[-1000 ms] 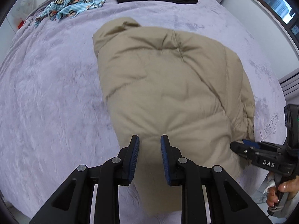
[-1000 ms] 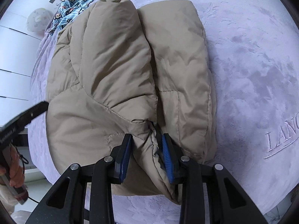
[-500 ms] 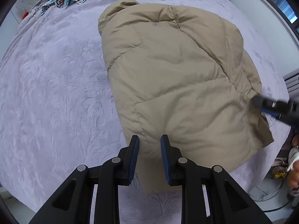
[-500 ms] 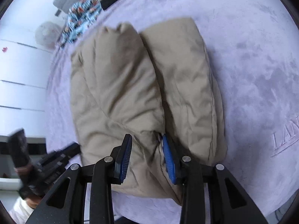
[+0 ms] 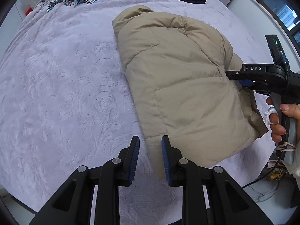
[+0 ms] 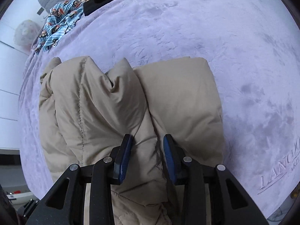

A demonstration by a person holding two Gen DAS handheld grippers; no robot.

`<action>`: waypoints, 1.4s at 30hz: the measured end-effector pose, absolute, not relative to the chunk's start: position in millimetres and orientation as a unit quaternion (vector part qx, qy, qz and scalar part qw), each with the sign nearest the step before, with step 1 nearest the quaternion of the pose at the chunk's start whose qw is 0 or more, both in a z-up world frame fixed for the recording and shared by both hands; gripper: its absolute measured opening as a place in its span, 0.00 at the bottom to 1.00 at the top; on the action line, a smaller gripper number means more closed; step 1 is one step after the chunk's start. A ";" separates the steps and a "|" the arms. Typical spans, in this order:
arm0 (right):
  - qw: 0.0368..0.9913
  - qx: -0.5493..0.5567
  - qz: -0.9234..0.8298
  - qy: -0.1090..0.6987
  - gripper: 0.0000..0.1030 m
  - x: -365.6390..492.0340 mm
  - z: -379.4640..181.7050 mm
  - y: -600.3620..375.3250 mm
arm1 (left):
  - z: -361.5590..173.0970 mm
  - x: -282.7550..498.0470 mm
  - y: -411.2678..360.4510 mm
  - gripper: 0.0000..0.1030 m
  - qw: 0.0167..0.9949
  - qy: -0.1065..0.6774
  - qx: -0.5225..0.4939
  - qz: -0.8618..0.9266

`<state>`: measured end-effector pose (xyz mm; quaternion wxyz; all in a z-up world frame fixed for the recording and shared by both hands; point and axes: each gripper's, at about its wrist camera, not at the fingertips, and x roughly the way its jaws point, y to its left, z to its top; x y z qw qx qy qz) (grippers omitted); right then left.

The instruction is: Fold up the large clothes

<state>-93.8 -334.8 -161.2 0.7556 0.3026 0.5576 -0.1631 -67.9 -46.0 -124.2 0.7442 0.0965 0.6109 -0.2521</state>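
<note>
Lilac bedding [image 5: 61, 86] carried the tan jacket [image 5: 180, 86], ahead of the left tongs [image 5: 150, 156], which stood empty, slightly parted. Right tongs [image 6: 147, 158] gripped a bunched fold. Puffy, soft and slippery-looking, it would probably hold best at seams or hem.

Open bedspread [image 5: 61, 86] left of jacket [image 5: 180, 86]
</note>
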 end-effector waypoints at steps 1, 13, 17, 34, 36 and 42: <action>0.758 0.303 -0.164 0.554 0.37 -99.1 -156.7 -332.7 | -122.7 -67.0 -40.8 0.24 0.746 0.611 0.095 -0.248; 0.777 0.290 -0.168 0.533 0.49 -156.8 -117.3 -308.0 | -104.3 -63.2 -21.2 0.99 0.775 0.581 0.099 -0.226; 0.774 0.285 -0.162 0.541 0.59 -162.1 -115.8 -312.7 | -109.7 -53.2 -26.4 0.99 0.773 0.589 0.093 -0.219; 0.764 0.279 -0.103 0.573 0.89 -144.8 -134.8 -372.3 | -138.9 -8.2 -75.1 0.99 0.752 0.631 0.061 -0.180; 0.759 0.284 -0.099 0.577 0.89 -146.1 -142.2 -378.7 | -146.2 -3.7 -76.3 0.99 0.741 0.643 0.043 -0.188; 0.742 0.317 -0.067 0.587 0.89 -147.6 -163.3 -393.5 | -163.3 10.2 -74.9 0.99 0.712 0.666 -0.014 -0.223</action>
